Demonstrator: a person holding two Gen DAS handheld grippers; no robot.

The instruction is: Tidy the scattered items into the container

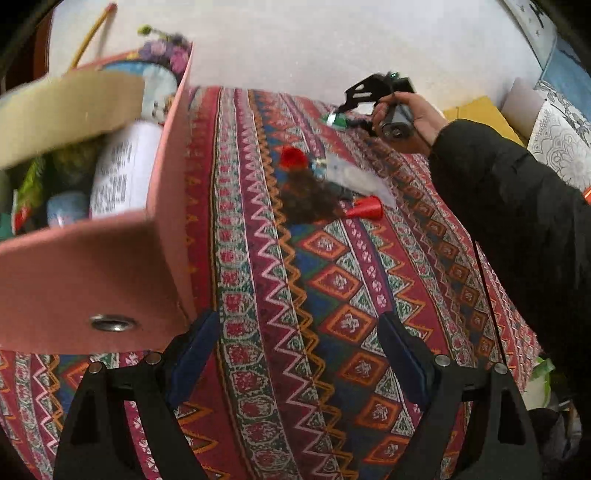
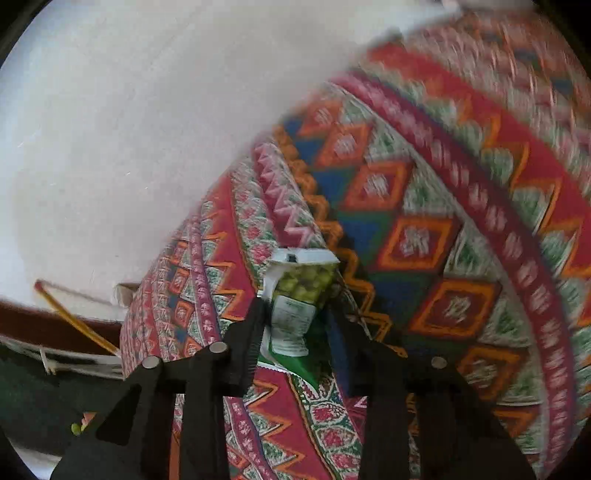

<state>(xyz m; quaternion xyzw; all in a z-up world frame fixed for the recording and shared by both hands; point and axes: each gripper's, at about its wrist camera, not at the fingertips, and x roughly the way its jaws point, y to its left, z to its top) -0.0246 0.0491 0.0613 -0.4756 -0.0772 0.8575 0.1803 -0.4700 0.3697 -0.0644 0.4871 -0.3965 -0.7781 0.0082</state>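
Observation:
The pink cardboard box (image 1: pixel 110 266) stands on the patterned cloth (image 1: pixel 332 295) at the left, holding a white bottle (image 1: pixel 125 173), a pencil (image 1: pixel 92 33) and several other items. On the cloth lie a red pom-pom (image 1: pixel 293 157), a brown furry tuft (image 1: pixel 310 195), a red cone (image 1: pixel 365 208) and a clear bag (image 1: pixel 351 177). My left gripper (image 1: pixel 295 350) stands open over bare cloth beside the box's corner. My right gripper (image 2: pixel 295 325) is shut on a green and white packet (image 2: pixel 299 295), low over the cloth. From the left wrist this right gripper (image 1: pixel 343 110) shows at the far edge with the packet (image 1: pixel 332 119).
A person's hand (image 1: pixel 417 118) and black sleeve (image 1: pixel 517 221) reach in from the right. Yellow cardboard (image 1: pixel 476 110) and patterned cushions (image 1: pixel 561 140) lie at the back right. A white wall (image 2: pixel 129 129) runs behind the cloth.

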